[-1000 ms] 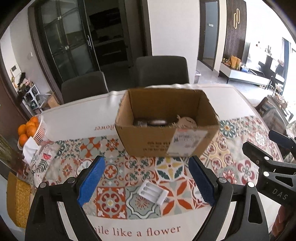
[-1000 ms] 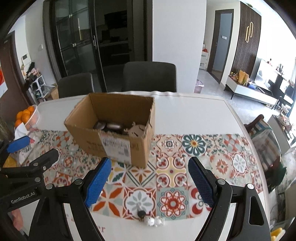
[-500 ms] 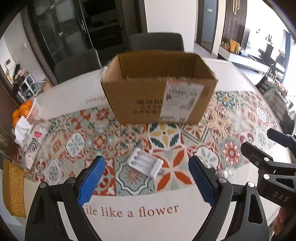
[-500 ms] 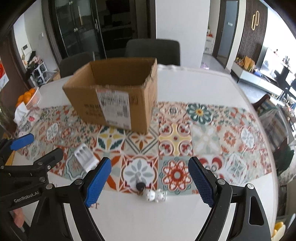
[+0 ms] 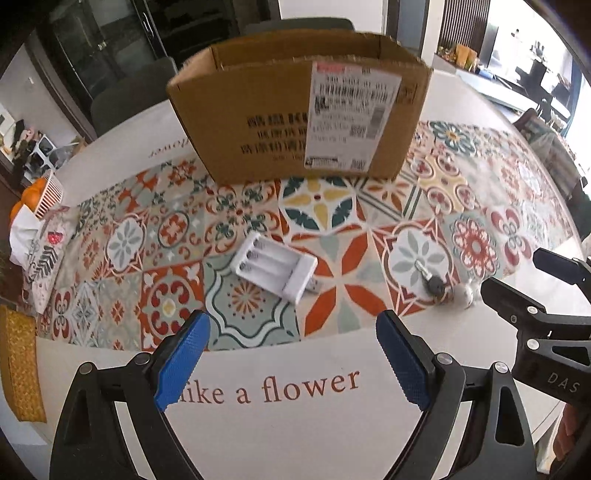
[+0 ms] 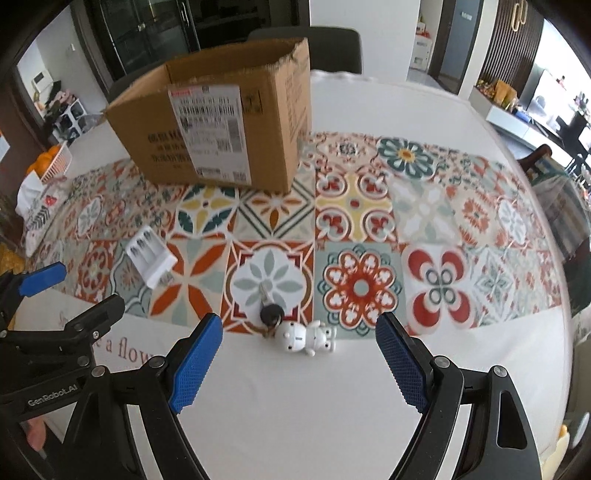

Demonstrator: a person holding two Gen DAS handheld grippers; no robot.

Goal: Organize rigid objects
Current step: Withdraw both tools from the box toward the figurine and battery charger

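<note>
Key with white figure clear in right view, blurred in left, both claws wide open, empty.

Dark chairs, glass doors, bright windows

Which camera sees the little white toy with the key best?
The right wrist camera. There the white toy lies near the middle, close and whole, with its key beside it. The left wrist camera shows the key, but only a small blurred bit of the toy, half hidden behind the right tongs.
</note>
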